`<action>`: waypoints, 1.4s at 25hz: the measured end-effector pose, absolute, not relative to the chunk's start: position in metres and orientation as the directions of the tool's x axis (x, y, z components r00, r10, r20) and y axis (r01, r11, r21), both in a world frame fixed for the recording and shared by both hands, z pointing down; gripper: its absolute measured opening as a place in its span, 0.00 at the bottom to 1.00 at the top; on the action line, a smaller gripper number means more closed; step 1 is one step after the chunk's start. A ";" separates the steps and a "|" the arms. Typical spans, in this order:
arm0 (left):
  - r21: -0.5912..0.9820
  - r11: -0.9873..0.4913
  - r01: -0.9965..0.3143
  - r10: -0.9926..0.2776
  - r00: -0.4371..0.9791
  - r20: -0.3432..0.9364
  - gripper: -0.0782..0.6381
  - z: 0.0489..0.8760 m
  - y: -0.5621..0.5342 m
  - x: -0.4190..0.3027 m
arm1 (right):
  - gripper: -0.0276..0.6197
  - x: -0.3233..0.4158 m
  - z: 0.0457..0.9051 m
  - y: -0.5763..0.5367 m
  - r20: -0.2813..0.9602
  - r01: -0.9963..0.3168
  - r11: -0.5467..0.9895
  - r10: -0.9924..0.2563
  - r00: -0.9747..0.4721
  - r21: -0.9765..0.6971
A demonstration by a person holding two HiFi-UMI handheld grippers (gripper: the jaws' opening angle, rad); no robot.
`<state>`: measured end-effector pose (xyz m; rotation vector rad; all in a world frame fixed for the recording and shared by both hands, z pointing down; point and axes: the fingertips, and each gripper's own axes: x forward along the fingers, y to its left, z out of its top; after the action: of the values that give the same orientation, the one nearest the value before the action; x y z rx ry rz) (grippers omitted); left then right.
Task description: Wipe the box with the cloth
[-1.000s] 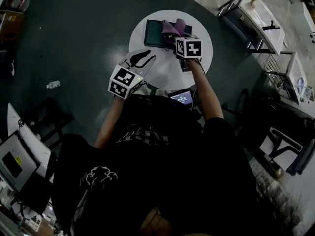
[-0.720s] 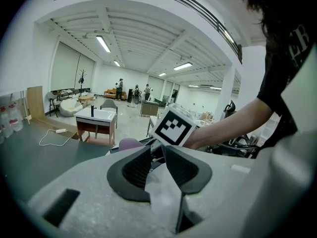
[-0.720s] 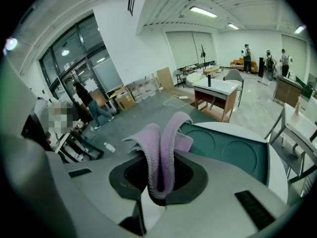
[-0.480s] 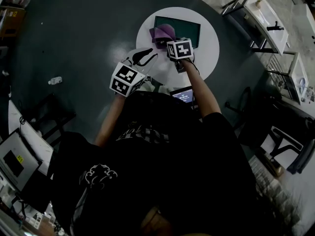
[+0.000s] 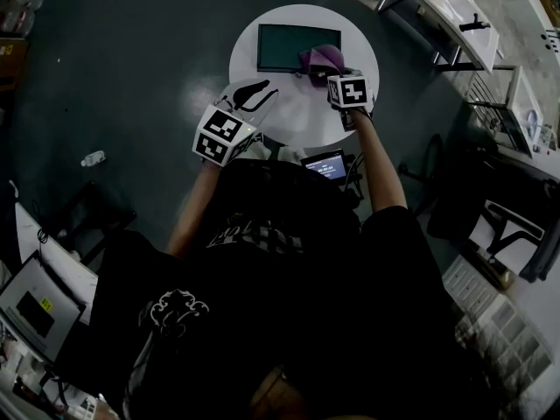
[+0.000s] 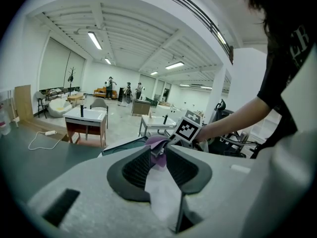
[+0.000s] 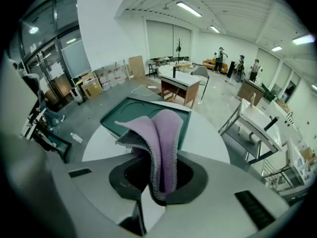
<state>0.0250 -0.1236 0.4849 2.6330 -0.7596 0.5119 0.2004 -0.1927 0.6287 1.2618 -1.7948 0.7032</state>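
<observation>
A flat dark-green box (image 5: 289, 46) lies on the far side of a round white table (image 5: 289, 116). My right gripper (image 5: 337, 75) is shut on a folded purple cloth (image 5: 321, 58), which hangs over the box's right end. In the right gripper view the cloth (image 7: 163, 138) stands up between the jaws of the right gripper (image 7: 158, 180), with the green box (image 7: 141, 114) just beyond it. My left gripper (image 5: 249, 97) hovers open over the table's near left part, with nothing in it. From the left gripper (image 6: 157, 161) I see the cloth (image 6: 157, 144) and the other gripper's marker cube ahead.
A small lit screen (image 5: 325, 166) sits by the table's near edge, against the person's body. A small bottle (image 5: 92, 158) lies on the dark floor at the left. White desks (image 5: 455, 11) stand at the upper right, and a dark chair (image 5: 87, 213) at the left.
My right gripper has carried the cloth from the box's left end across to its right end. The left gripper has stayed about where it was.
</observation>
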 end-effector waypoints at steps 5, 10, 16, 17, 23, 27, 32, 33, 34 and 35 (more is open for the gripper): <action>0.230 -0.810 -0.540 -0.413 0.803 0.430 0.25 0.485 -0.119 0.033 | 0.13 0.236 0.625 -0.181 0.866 -0.942 0.330 -0.487 -0.112 0.064; 0.224 -0.812 -0.538 -0.417 0.805 0.422 0.25 0.484 -0.119 0.034 | 0.13 0.206 0.602 -0.172 0.843 -0.854 0.513 -0.493 -0.213 0.085; 0.226 -0.800 -0.556 -0.431 0.794 0.429 0.25 0.488 -0.115 0.021 | 0.13 0.126 0.587 -0.149 0.827 -0.605 0.791 -0.397 -0.399 0.088; 0.229 -0.797 -0.559 -0.436 0.795 0.423 0.25 0.487 -0.116 0.019 | 0.13 0.111 0.587 -0.147 0.827 -0.562 0.823 -0.372 -0.421 0.084; 0.227 -0.793 -0.566 -0.442 0.789 0.426 0.25 0.488 -0.114 0.005 | 0.13 0.039 0.614 -0.139 0.860 -0.420 0.906 -0.256 -0.441 0.055; 0.238 -0.785 -0.571 -0.452 0.792 0.410 0.25 0.484 -0.116 -0.002 | 0.13 0.014 0.638 -0.143 0.880 -0.404 0.914 -0.210 -0.427 0.022; 0.232 -0.780 -0.582 -0.454 0.780 0.431 0.25 0.491 -0.115 -0.020 | 0.13 0.018 0.661 -0.146 0.905 -0.445 0.895 -0.184 -0.382 -0.006; 0.232 -0.778 -0.584 -0.454 0.777 0.435 0.25 0.492 -0.115 -0.022 | 0.13 0.025 0.663 -0.145 0.908 -0.463 0.886 -0.182 -0.376 -0.014; 0.233 -0.776 -0.587 -0.454 0.775 0.441 0.25 0.493 -0.115 -0.024 | 0.13 0.032 0.664 -0.144 0.911 -0.483 0.875 -0.180 -0.371 -0.024; 0.234 -0.773 -0.589 -0.455 0.773 0.443 0.25 0.492 -0.115 -0.024 | 0.13 0.041 0.664 -0.143 0.913 -0.502 0.864 -0.179 -0.365 -0.031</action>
<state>-0.0237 -0.1149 0.4916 2.6054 -0.7974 0.5179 0.0413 -0.1426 0.6637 0.5028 -1.9437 0.3699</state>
